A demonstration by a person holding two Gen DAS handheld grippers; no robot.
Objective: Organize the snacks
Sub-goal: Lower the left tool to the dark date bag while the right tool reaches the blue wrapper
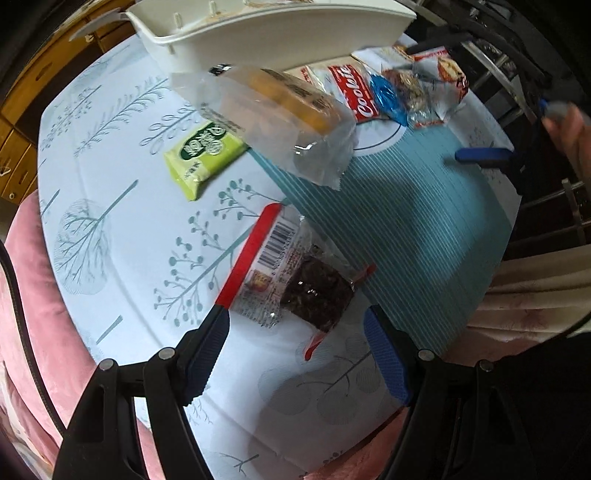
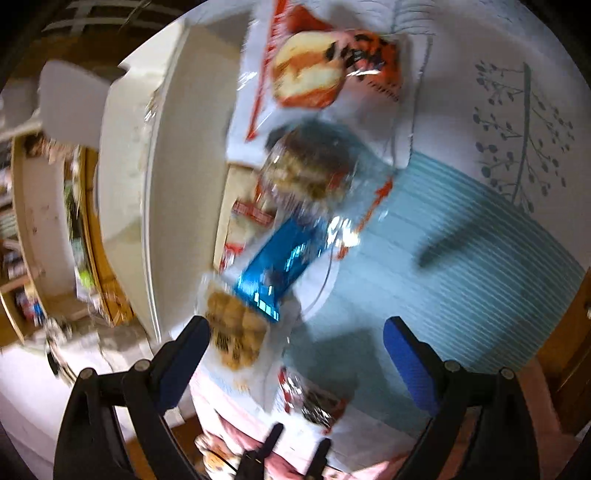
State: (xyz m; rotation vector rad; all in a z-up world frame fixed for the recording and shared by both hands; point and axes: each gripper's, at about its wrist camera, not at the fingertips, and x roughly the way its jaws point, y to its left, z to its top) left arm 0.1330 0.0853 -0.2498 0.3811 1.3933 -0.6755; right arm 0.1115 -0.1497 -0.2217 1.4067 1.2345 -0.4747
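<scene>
Several wrapped snacks lie on a round table with a tree-print cloth [image 1: 122, 236]. My left gripper [image 1: 295, 354] is open, just short of a clear packet with a red edge and a dark cake [image 1: 295, 280]. Farther off lie a green packet [image 1: 203, 155], a clear-wrapped yellow cake [image 1: 288, 114] and a red Cookie pack [image 1: 354, 96]. A white basket [image 1: 280, 33] stands at the far side. My right gripper [image 2: 295, 350] is open over a blue foil snack [image 2: 280, 266]; it also shows in the left wrist view [image 1: 480, 155]. The right wrist view is blurred.
A teal striped mat [image 1: 399, 214] covers the table's right part. A pink chair [image 1: 29, 295] sits at the near left edge. Wooden drawers [image 1: 22, 122] stand behind on the left. In the right wrist view a red-and-white bun packet [image 2: 314, 70] lies beyond the blue snack.
</scene>
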